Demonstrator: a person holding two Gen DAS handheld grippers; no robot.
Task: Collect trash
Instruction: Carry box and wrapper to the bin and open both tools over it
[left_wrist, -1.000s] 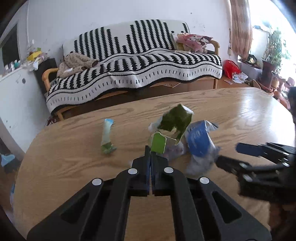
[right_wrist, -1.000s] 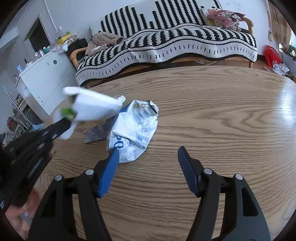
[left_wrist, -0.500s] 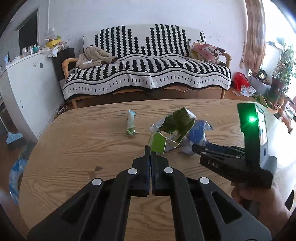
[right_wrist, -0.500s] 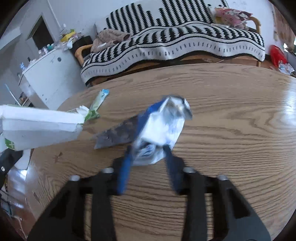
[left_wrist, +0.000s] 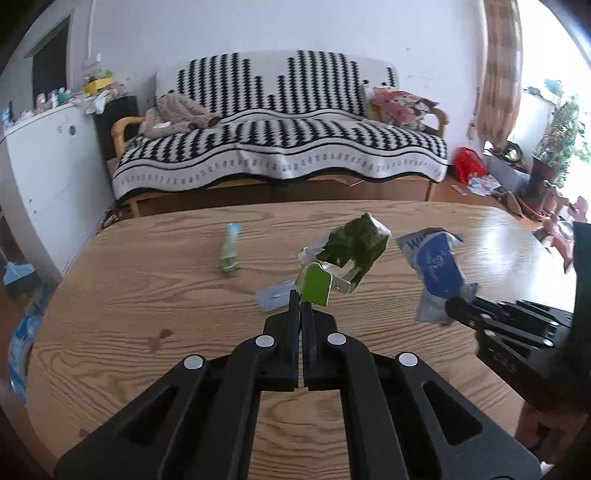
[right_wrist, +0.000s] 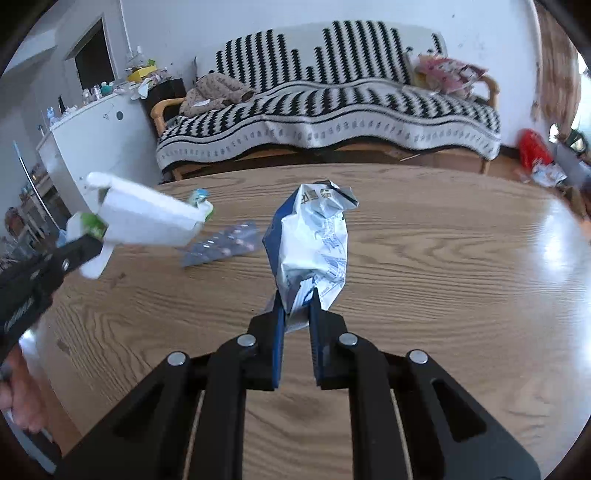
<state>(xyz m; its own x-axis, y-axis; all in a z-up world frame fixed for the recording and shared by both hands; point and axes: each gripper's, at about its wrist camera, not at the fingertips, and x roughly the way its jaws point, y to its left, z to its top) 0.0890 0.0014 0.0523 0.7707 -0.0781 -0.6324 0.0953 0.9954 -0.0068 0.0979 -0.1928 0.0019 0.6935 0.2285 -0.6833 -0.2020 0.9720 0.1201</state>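
Note:
My left gripper (left_wrist: 300, 306) is shut on a flap of a torn green carton (left_wrist: 354, 247), which hangs in the air above the wooden table (left_wrist: 147, 288). From the right wrist view the same carton (right_wrist: 147, 221) shows its white side at the left gripper (right_wrist: 94, 242). My right gripper (right_wrist: 297, 299) is closing its jaws on the lower end of a crumpled blue and white bag (right_wrist: 314, 236), and the pads press on it. The bag (left_wrist: 436, 262) is lifted clear of the table, held out by the right gripper (left_wrist: 452, 306).
A silver blister pack (right_wrist: 225, 243) and a small green and blue wrapper (left_wrist: 229, 251) lie on the table. Beyond the far edge stands a sofa with a black and white throw (left_wrist: 280, 155). A white cabinet (left_wrist: 44, 170) is at the left, and clutter lies on the floor at the right.
The right gripper went from open beside the bag to shut on it and raised it off the table. The left gripper rose with the carton. The blister pack now lies uncovered.

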